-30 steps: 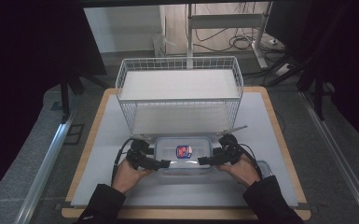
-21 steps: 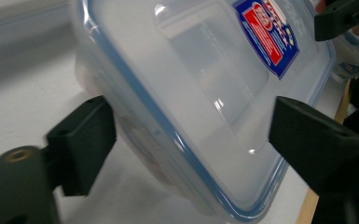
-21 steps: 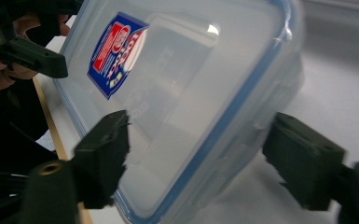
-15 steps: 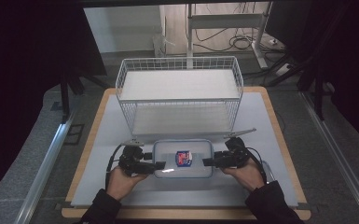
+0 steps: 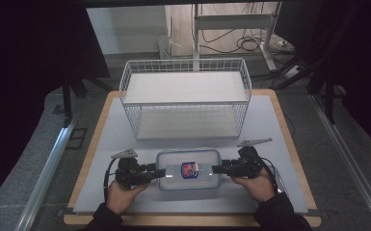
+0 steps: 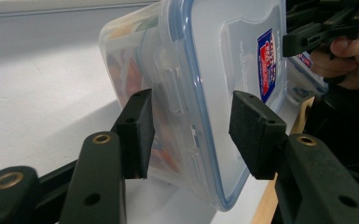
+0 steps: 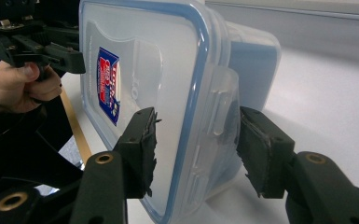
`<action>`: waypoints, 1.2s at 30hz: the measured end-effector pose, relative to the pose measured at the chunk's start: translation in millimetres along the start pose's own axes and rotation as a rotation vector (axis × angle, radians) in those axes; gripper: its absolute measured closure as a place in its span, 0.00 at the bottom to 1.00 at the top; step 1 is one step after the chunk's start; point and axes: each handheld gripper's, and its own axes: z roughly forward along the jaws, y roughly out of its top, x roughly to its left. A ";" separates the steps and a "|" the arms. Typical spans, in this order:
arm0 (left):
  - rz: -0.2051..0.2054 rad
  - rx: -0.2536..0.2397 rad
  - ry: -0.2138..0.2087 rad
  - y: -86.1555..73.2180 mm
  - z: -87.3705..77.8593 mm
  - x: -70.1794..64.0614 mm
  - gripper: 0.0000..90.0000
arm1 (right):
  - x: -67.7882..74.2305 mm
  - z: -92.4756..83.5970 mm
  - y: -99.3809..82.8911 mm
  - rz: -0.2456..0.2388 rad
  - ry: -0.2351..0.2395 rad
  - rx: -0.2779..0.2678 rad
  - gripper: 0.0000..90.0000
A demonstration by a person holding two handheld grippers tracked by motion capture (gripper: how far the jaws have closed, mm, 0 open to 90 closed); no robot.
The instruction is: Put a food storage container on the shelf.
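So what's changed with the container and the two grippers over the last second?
The plastic container has come toward the person, away from the wire basket, with both hands drawing back too. The left gripper and right gripper have just been closing on its end latches; in the gripper views gaps still show beside the fingers, so a firm grip isn't certain. The basket and white mat stayed put.

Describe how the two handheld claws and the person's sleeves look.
Both the left claw and the right claw are black, with two flat rectangular pads, brass-ringed holes along the arms, a grey three-cornered plate on top and a trailing black cable. The sleeves are dark.
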 end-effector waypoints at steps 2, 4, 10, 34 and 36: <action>-0.001 0.000 0.001 -0.1 0.2 0.0 0.56 | -0.6 0.5 -0.4 0.004 0.002 -0.004 0.54; -0.002 -0.001 0.002 -0.3 0.1 -0.1 0.56 | -1.3 0.6 -0.3 0.010 0.005 -0.003 0.54; -0.005 -0.002 0.007 -0.6 1.3 0.5 0.55 | -4.7 3.5 -1.4 0.036 0.019 0.010 0.52; -0.104 -0.018 -0.011 3.6 1.0 3.1 0.56 | 5.1 -0.6 -2.5 0.079 -0.012 -0.058 0.56; -0.068 -0.013 0.027 11.4 0.2 -1.6 0.54 | 12.1 -5.0 2.8 0.034 -0.036 -0.075 0.56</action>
